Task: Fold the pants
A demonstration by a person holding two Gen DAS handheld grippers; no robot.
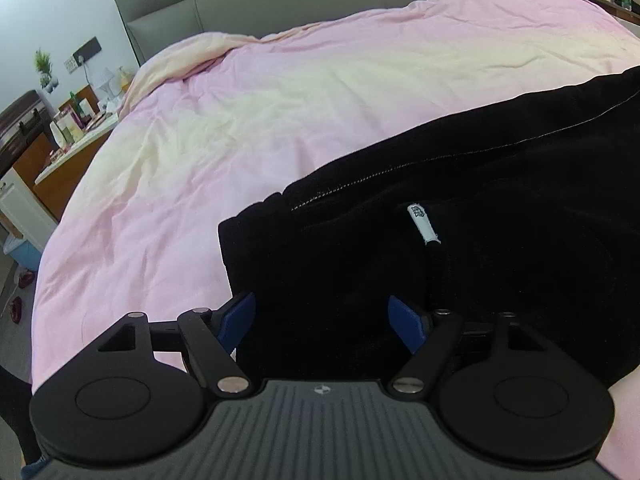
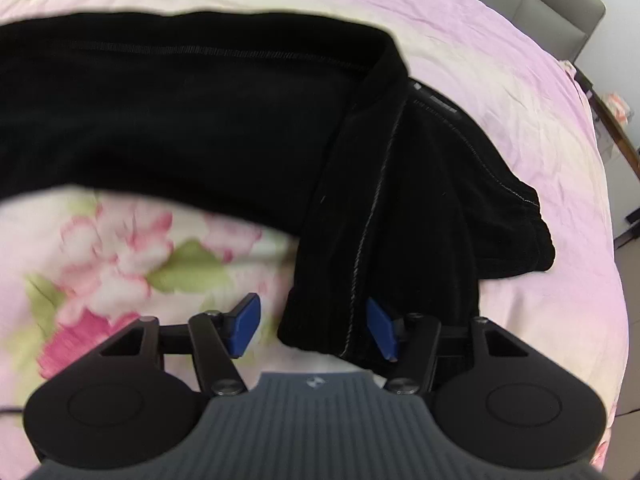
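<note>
The bed (image 1: 280, 100), under a pink quilt, is serving as the folding area ahead of both tools. The black pants (image 1: 460, 240) are lying on it partly doubled over, one layer crossing another just in front of the right tool (image 2: 312, 326), whose blue pads are standing spread around a hanging edge, not pinching it. The left tool (image 1: 322, 326) is hovering spread over the waistband corner, likely positioned for the next grasp.

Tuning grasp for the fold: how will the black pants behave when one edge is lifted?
Likely floppy: the black pants already lie in soft overlapping layers with curled edges. Probably thick, plush fabric, so not slippery against the blue pads. They may drag the loose pink duvet along, since it wrinkles easily.
</note>
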